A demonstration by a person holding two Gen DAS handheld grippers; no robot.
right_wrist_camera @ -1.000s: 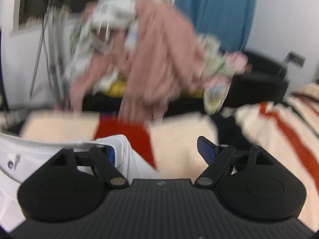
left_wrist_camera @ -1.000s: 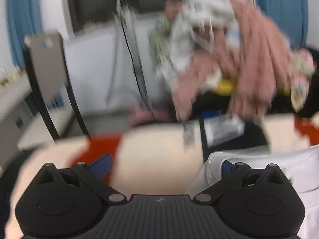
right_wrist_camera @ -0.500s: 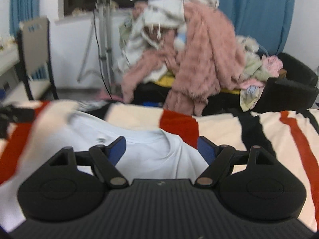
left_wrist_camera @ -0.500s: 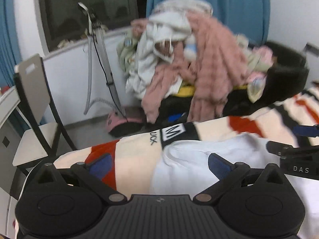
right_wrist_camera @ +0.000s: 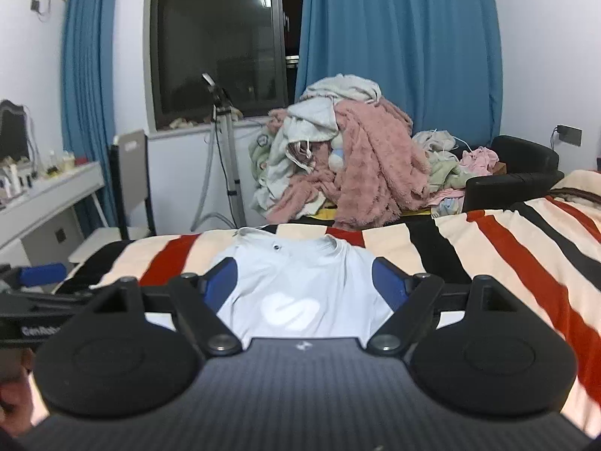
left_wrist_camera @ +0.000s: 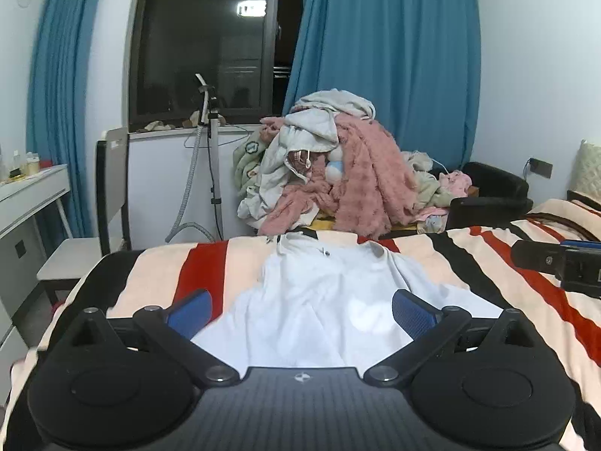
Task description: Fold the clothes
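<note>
A white T-shirt [left_wrist_camera: 319,300] lies spread on the striped bedspread [left_wrist_camera: 488,263], collar toward the far edge and a pale logo on the chest [right_wrist_camera: 291,310]. My left gripper [left_wrist_camera: 300,312] hovers above the shirt's near part, open, with nothing between its blue pads. My right gripper [right_wrist_camera: 305,282] hangs over the same shirt [right_wrist_camera: 300,274], also open and empty. The right gripper's body [left_wrist_camera: 556,263] shows at the right edge of the left wrist view. A blue finger of the left gripper [right_wrist_camera: 41,274] shows at the left edge of the right wrist view.
Beyond the bed's far edge a tall heap of clothes [left_wrist_camera: 338,173] with a pink fleece covers a black sofa [left_wrist_camera: 488,195]. A chair [left_wrist_camera: 112,195], a white desk [left_wrist_camera: 33,195] and a garment steamer pole [left_wrist_camera: 212,150] stand at the left.
Both grippers have drawn back from the bed's far edge and risen. The shirt, earlier close under the fingers, now lies spread out ahead of them. Both stayed open.
</note>
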